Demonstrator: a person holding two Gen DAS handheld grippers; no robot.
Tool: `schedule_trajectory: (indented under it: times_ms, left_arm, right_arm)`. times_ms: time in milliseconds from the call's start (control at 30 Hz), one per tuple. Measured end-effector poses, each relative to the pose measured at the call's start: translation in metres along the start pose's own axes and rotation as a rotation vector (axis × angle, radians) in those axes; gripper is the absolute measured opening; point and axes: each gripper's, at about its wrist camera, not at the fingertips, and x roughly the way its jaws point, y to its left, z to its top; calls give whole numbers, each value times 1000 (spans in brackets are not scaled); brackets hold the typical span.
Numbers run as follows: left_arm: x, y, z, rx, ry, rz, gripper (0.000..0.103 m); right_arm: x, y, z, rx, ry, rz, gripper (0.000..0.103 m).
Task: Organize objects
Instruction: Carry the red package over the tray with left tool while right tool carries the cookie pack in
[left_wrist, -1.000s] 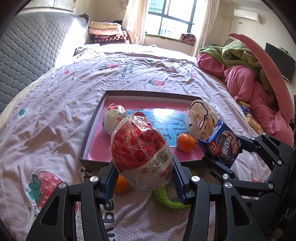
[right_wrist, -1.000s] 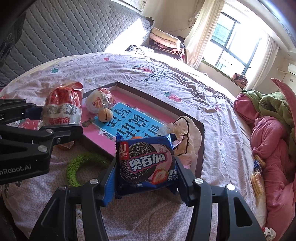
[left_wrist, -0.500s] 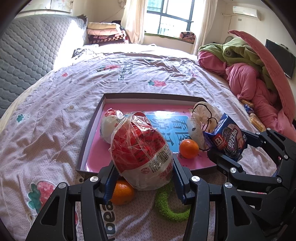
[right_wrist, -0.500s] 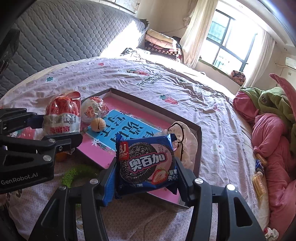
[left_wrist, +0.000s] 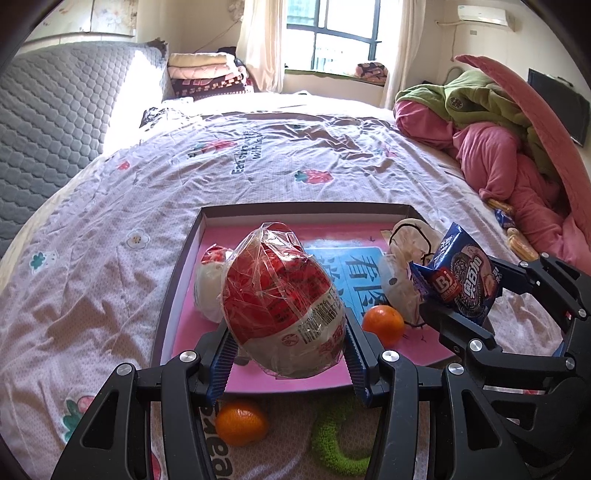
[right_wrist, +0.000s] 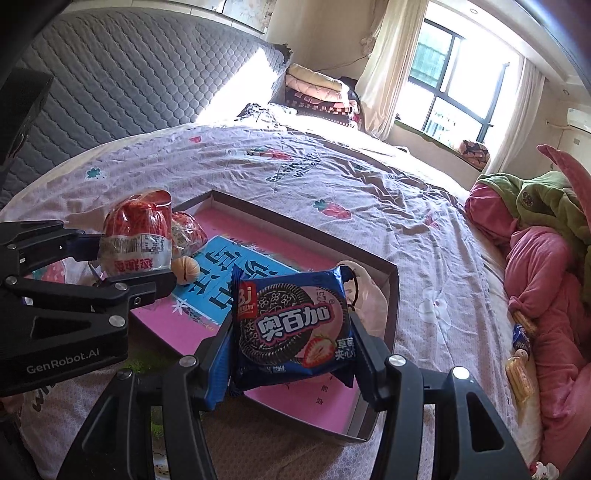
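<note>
Bed (left_wrist: 110, 258) w/ pink tray (left_wrist: 177, 280): left hand-held gripper (left_wrist: 284, 354) grips red snack bag (left_wrist: 284, 299) (right hand-held gripper (right_wrist: 291, 354) grips cookie pack (right_wrist: 295, 328)).

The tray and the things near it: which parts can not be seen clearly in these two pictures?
- Tray: left wrist view, near floor hidden behind the red-and-white bag in the left hand-held gripper.
- Green ring: left wrist view, partly covered by gripper fingers.
- White bag: right wrist view, mostly behind the cookie packet in the right hand-held gripper.
</note>
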Motion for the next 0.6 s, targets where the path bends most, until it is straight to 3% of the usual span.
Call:
schedule_trajectory:
  times_ms: [600]
  left_arm:
    - [28, -18, 12, 43, 23, 14, 54]
  right_arm:
    - [11, -26, 0, 90, 1, 12, 56]
